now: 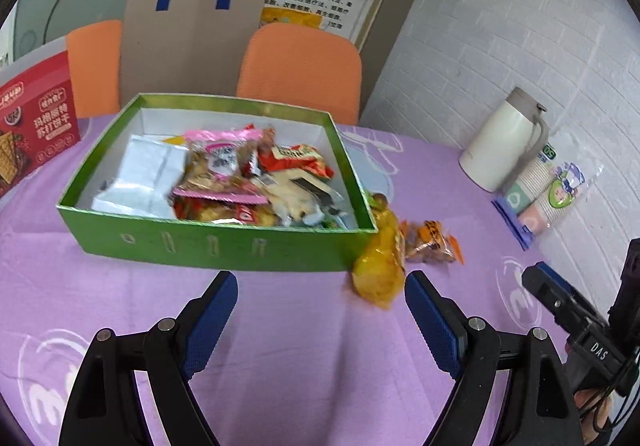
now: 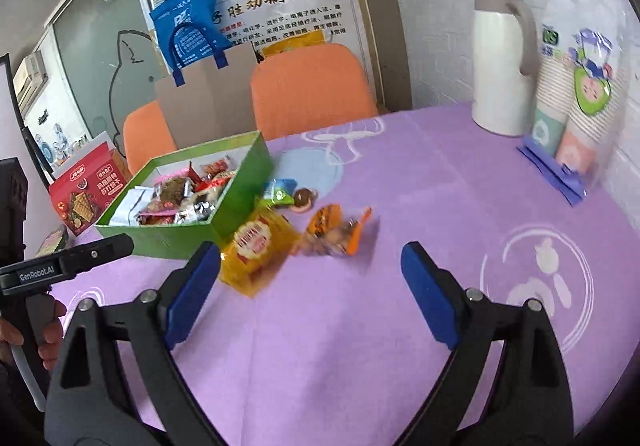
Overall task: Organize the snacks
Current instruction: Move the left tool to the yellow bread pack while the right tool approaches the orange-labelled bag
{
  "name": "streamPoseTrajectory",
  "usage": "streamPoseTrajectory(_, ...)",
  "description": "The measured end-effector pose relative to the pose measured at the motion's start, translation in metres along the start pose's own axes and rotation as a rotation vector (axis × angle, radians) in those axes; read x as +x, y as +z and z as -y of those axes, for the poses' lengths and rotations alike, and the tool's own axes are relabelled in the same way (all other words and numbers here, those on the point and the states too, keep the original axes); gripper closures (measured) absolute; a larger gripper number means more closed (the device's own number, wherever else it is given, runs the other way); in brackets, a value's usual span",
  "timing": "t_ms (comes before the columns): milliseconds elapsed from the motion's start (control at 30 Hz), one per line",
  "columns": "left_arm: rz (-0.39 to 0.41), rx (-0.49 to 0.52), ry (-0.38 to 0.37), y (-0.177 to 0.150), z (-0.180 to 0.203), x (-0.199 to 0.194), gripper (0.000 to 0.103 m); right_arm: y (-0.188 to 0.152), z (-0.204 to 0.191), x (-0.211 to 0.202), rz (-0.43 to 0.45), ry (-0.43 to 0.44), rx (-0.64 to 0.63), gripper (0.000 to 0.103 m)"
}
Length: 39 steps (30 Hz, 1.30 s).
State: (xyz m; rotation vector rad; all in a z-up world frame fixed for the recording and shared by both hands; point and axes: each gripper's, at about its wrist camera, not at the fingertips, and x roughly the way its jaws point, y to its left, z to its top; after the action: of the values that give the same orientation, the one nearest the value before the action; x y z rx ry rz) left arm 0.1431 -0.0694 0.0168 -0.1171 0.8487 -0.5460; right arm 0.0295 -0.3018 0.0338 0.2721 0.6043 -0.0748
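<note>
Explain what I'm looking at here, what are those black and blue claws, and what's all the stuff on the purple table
The claws are two handheld grippers that a person squeezes, each carrying a fisheye camera. One picture looks along the left gripper, the other along the right gripper. Both are open and hold nothing. On the purple tablecloth sits an open green cardboard box full of snack packets. Beside it lie a yellow snack packet, an orange wrapped snack and a small green packet. A white thermos jug stands farther back.
</note>
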Motion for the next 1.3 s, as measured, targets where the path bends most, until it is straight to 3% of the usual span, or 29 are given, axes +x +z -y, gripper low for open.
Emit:
streamPoseTrajectory(133, -0.070, 0.044, -0.034, -0.012, 0.026, 0.025, 0.016, -0.024, 0.010, 0.004, -0.059, 0.016, 0.022, 0.011)
streamPoseTrajectory(267, -0.070, 0.092, -0.006, -0.013, 0.048, 0.047, 0.016, -0.034, 0.020, -0.002, -0.065, 0.022, 0.039, 0.011)
streamPoseTrajectory(500, -0.124, 0.034, 0.007, -0.012, 0.054, 0.091, 0.016, -0.041, 0.037, -0.010, -0.066, 0.014, 0.064, 0.011)
streamPoseTrajectory(533, -0.132, 0.022, 0.005, -0.014, 0.052, 0.097, 0.021, -0.041, 0.039, -0.010, -0.070, 0.014, 0.069, 0.011)
streamPoseTrajectory(567, -0.139, 0.012, -0.001, -0.015, 0.049, 0.102, 0.042, -0.042, 0.040, -0.009, -0.073, 0.014, 0.072, 0.011)
streamPoseTrajectory(600, -0.160, 0.007, -0.023, -0.018, 0.045, 0.107, 0.055, -0.044, 0.041, -0.009, -0.077, 0.015, 0.075, 0.011)
streamPoseTrajectory(767, -0.155, 0.003, -0.075, -0.029, 0.035, 0.089, 0.063, -0.045, 0.041, 0.003, -0.104, 0.020, 0.079, 0.011)
streamPoseTrajectory(900, -0.146, 0.011, -0.072, -0.048, 0.020, 0.061, 0.063, -0.037, 0.035, 0.021, -0.123, 0.056, 0.070, 0.011)
streamPoseTrajectory(967, -0.154, 0.017, -0.060, -0.057, 0.011, 0.047, 0.057, -0.030, 0.032, 0.033, -0.133, 0.068, 0.062, 0.011)
streamPoseTrajectory(1000, -0.160, 0.013, -0.044, -0.061, 0.007, 0.041, 0.053, -0.025, 0.032, 0.041, -0.141, 0.072, 0.069, 0.011)
streamPoseTrajectory(1067, -0.151, -0.005, -0.003, -0.067, -0.002, 0.027, 0.025, -0.016, 0.034, 0.056, -0.155, 0.070, 0.092, 0.011)
streamPoseTrajectory(1100, -0.128, -0.014, 0.010, -0.068, -0.008, 0.019, 0.021, -0.009, 0.035, 0.065, -0.157, 0.062, 0.105, 0.011)
streamPoseTrajectory(1300, -0.058, -0.025, -0.014, -0.058, -0.023, -0.010, 0.019, 0.018, 0.043, 0.103, -0.174, 0.031, 0.164, 0.016)
